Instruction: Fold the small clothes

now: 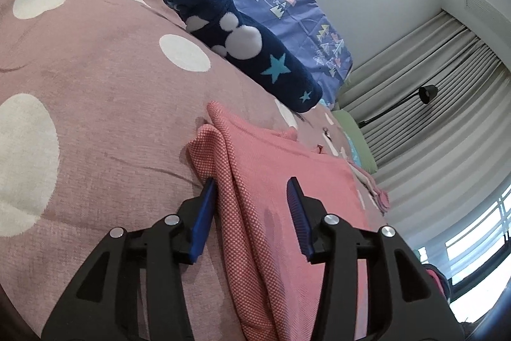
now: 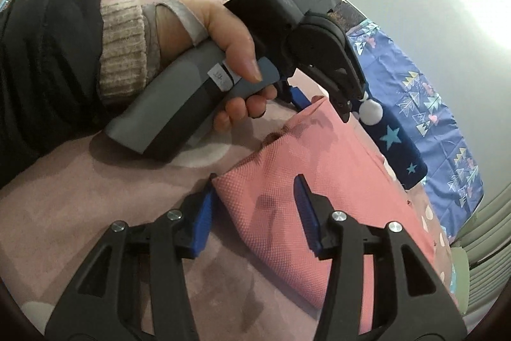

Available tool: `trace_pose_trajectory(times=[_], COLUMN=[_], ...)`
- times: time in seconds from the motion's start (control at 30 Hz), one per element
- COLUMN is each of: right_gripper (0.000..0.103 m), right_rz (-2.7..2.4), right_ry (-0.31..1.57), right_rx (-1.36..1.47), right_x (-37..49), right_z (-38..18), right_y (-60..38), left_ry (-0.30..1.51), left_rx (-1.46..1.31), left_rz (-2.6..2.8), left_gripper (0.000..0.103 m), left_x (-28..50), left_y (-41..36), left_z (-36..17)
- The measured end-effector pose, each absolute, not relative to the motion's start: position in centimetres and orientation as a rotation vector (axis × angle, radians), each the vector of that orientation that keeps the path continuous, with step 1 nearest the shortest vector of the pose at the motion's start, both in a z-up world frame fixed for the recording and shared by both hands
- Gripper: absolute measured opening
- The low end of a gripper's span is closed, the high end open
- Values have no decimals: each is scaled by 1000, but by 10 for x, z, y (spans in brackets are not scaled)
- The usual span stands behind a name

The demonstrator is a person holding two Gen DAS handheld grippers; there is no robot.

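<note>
Both claws, the left claw (image 1: 252,206) and right claw (image 2: 255,200), stand released over a folded pink garment (image 1: 271,168) lying on the spotted bedspread (image 1: 105,104), a fold seemingly just laid, the next move likely needing a fresh grip on an edge.

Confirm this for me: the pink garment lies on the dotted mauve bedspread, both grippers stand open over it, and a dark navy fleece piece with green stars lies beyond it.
One thing is wrong: the stars on the navy fleece piece are light blue, not green, as the left wrist view shows. The rest holds: the pink garment lies on the dotted mauve bedspread, and the left gripper and right gripper stand open over it.
</note>
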State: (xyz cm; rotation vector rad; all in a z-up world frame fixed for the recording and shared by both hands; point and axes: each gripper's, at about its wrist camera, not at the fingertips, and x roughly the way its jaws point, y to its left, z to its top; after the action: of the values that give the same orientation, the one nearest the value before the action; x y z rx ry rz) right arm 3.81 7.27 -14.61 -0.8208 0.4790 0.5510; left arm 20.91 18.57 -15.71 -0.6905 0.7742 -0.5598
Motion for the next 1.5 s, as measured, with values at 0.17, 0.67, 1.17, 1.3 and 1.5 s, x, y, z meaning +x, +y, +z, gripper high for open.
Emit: trace_pose_trajectory(times=[0.17, 0.67, 1.17, 1.3, 1.5], right_gripper=[49, 12, 5, 5, 5], right_rz=[539, 538, 570, 538, 495], right_ry=[482, 481, 459, 422, 462], right_rx=[-831, -859, -398, -306, -128], right_x=[23, 42, 56, 55, 67], right_z=[-146, -156, -83, -60, -50], right_y=[55, 85, 13, -21, -80], left_ry=[784, 798, 774, 763, 767], left_rx=[-687, -771, -610, -526, -436], left_rz=[-602, -573, -490, -473, -471], left_gripper=[45, 33, 8, 8, 8], left_x=[209, 222, 237, 239, 245], left_y=[180, 185, 147, 120, 71], left_z=[-156, -162, -101, -71, -51])
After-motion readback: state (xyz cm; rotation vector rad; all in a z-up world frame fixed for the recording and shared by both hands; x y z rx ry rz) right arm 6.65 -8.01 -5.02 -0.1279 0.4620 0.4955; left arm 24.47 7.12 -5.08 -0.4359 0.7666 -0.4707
